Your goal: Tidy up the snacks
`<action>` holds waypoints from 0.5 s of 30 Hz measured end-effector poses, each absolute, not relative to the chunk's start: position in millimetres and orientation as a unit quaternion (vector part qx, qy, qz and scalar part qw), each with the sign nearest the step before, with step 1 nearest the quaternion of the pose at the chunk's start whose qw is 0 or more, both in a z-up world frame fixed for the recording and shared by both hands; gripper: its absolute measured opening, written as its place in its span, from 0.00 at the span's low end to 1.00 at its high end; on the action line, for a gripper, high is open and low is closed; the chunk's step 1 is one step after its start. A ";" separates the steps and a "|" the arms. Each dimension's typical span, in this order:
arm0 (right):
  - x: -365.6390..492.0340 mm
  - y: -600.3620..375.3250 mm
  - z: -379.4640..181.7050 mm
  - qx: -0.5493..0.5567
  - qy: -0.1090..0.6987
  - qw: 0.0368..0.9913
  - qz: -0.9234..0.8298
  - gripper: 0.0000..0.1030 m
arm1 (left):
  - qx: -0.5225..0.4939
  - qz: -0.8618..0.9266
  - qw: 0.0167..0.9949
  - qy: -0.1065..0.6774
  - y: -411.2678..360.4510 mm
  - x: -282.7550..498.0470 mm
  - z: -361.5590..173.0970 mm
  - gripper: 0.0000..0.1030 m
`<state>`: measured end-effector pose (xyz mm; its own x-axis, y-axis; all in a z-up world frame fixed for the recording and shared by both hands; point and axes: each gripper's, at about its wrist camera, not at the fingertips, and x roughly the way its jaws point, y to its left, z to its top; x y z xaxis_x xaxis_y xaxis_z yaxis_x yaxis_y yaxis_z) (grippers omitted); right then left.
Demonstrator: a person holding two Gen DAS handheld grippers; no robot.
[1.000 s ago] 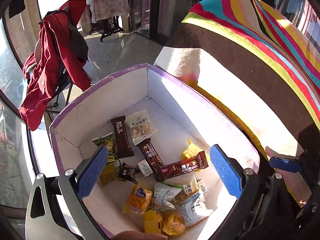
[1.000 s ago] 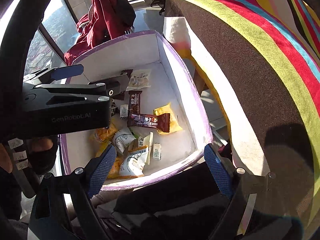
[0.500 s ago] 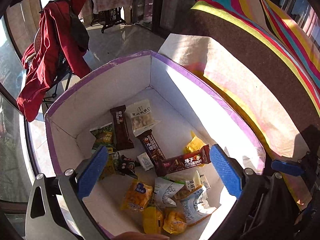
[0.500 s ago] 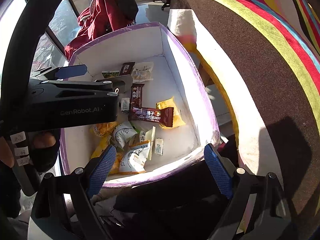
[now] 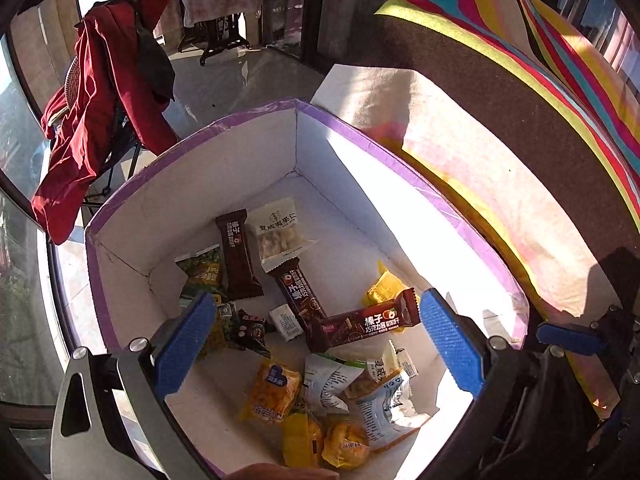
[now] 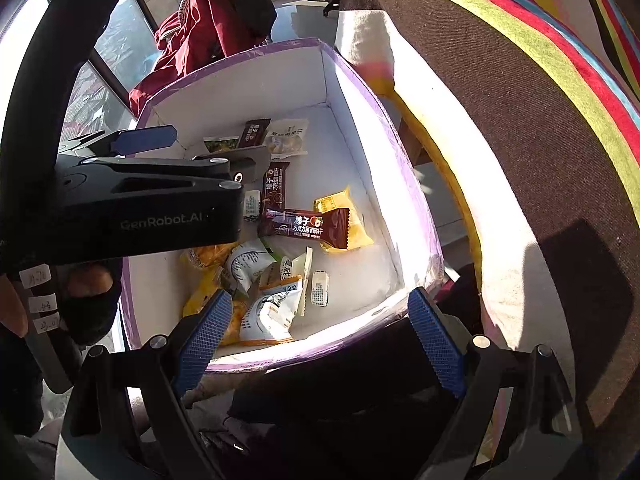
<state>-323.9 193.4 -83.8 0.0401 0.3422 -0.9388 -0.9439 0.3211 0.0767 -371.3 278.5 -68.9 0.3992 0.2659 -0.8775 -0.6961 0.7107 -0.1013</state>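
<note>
A white box with a purple rim (image 5: 224,128) (image 6: 416,192) holds several snack packets. Among them are brown chocolate bars (image 5: 368,322) (image 6: 308,226), a clear nut pouch (image 5: 278,232), yellow packets (image 5: 274,392) and white pouches (image 6: 268,316). My left gripper (image 5: 316,340) hangs open above the box, nothing between its blue pads. My right gripper (image 6: 320,340) is open too, held over the box's near rim. The left gripper's black body (image 6: 132,204) covers the box's left part in the right wrist view.
A striped, brown-edged cushion or sofa (image 5: 520,112) (image 6: 520,100) runs along the box's right side, over a pale cloth (image 5: 460,152). A red garment (image 5: 92,112) hangs on a chair beyond the box, by the windows. A gloved hand (image 6: 88,296) holds the left gripper.
Both grippers have lifted and drawn back a little from the box, so more of it shows. The snacks have not moved, and both grippers stay open.
</note>
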 end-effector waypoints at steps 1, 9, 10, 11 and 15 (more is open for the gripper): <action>-324.0 193.4 -83.7 -0.310 0.486 0.651 0.494 0.84 | -0.235 0.299 0.803 0.459 278.4 -371.4 -69.0 0.98; -325.5 195.2 -86.0 -0.310 0.489 0.650 0.492 0.84 | -0.234 0.297 0.803 0.461 280.0 -370.3 -69.3 0.98; -325.9 195.5 -86.0 -0.310 0.489 0.650 0.492 0.84 | -0.235 0.297 0.803 0.461 280.0 -370.4 -69.3 0.98; -325.9 195.4 -86.0 -0.310 0.489 0.650 0.492 0.84 | -0.235 0.296 0.802 0.462 280.0 -370.2 -69.5 0.98; -326.1 194.8 -85.8 -0.310 0.489 0.650 0.492 0.84 | -0.236 0.294 0.803 0.463 281.0 -369.8 -69.5 0.98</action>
